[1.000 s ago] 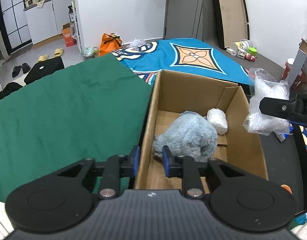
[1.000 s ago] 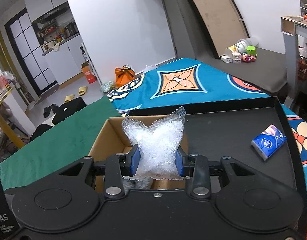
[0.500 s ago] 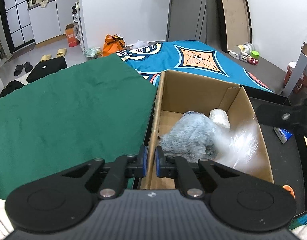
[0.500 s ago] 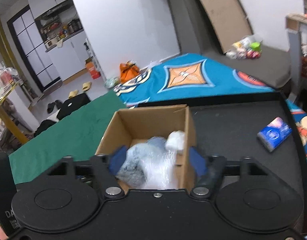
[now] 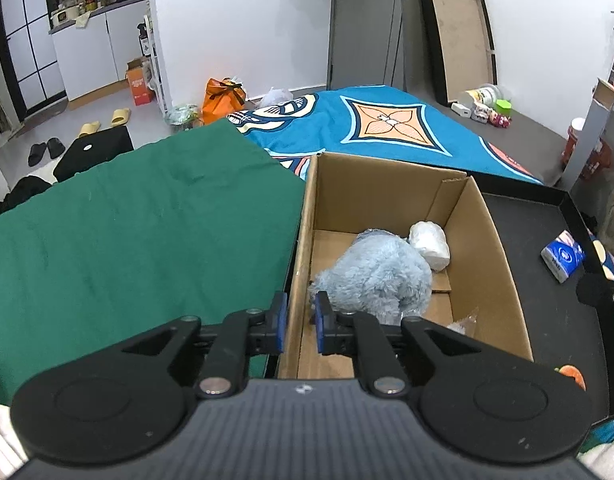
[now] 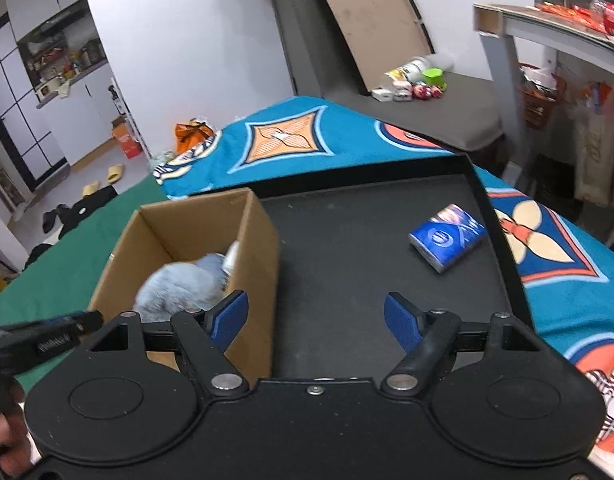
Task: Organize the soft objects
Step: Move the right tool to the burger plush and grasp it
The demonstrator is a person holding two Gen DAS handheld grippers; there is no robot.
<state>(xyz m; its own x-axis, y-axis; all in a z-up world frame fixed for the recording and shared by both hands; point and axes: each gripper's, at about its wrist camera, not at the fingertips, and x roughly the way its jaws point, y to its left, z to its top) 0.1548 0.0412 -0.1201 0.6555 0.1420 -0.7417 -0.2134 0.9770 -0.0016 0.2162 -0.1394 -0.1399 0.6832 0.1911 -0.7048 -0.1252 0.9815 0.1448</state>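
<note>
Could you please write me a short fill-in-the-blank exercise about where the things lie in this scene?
1. The blue-grey plush toy lies inside the ____ box.
2. The blue tissue pack lies on the ____ tray.
3. The cloth to the left of the box is ____ in colour.
4. The right gripper has its jaws open and holds ____.

Missing words: cardboard; black; green; nothing

Even indoor light, bright, no harsh shadows.
Fisheye bends edges in both views; right wrist view motion-blurred, cardboard box [image 6: 211, 248] smeared; left wrist view sharp.
</note>
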